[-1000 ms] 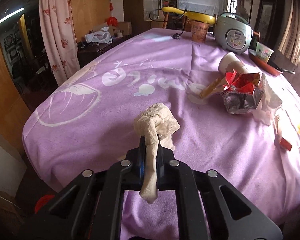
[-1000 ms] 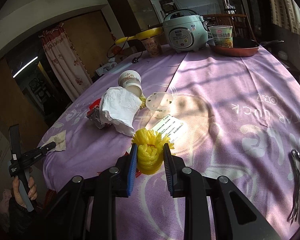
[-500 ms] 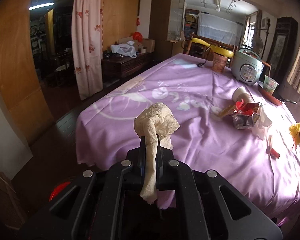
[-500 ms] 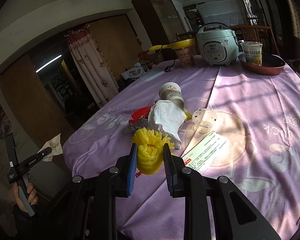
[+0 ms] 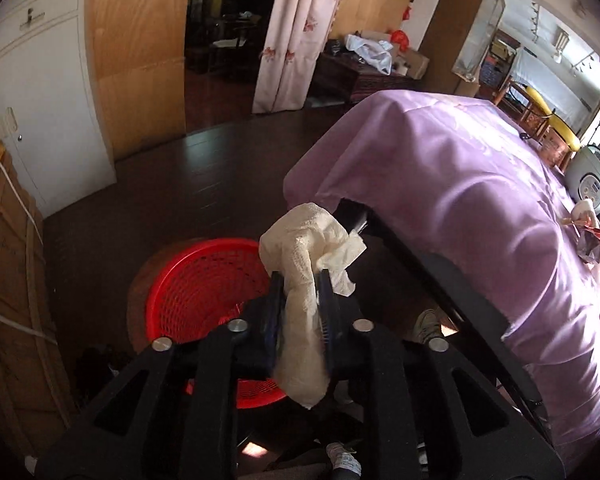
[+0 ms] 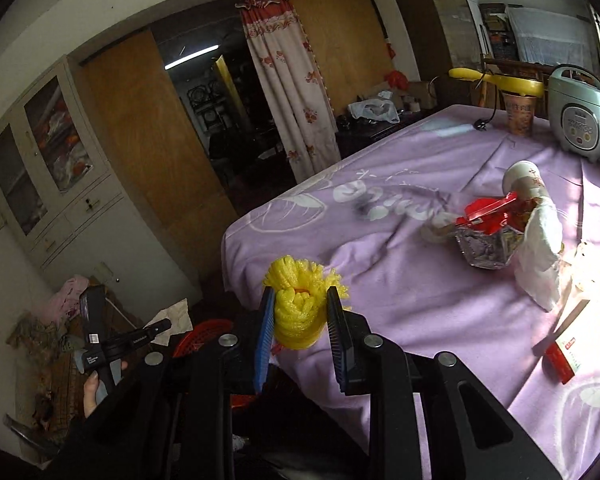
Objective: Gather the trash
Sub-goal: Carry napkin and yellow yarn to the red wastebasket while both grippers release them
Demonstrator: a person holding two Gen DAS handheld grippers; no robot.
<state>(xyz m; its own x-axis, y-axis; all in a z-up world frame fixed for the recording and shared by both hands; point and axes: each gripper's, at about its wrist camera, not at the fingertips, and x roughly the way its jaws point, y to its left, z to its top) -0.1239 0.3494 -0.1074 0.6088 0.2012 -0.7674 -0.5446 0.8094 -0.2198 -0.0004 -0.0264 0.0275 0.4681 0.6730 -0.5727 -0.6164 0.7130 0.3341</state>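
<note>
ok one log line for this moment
left hand-held gripper: jaws just opening, crumpled beige paper towel between them, over red plastic basket | right hand-held gripper: shut on yellow foam net

Left tongs (image 5: pixel 300 276), jaws just opening, crumpled tissue (image 5: pixel 306 256) between them; red basket (image 5: pixel 196 280) on floor at 9 o'clock.

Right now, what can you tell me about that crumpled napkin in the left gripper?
The napkin is a cream, dimpled paper tissue, scrunched into a soft wad on top with a long tail hanging down. It sits upright between the blue pads of the left gripper, whose jaws have just been opening, so the hold looks loosened. It hangs in the air beside the purple-covered table, over the red basket on the dark floor. Nothing else touches it.
</note>
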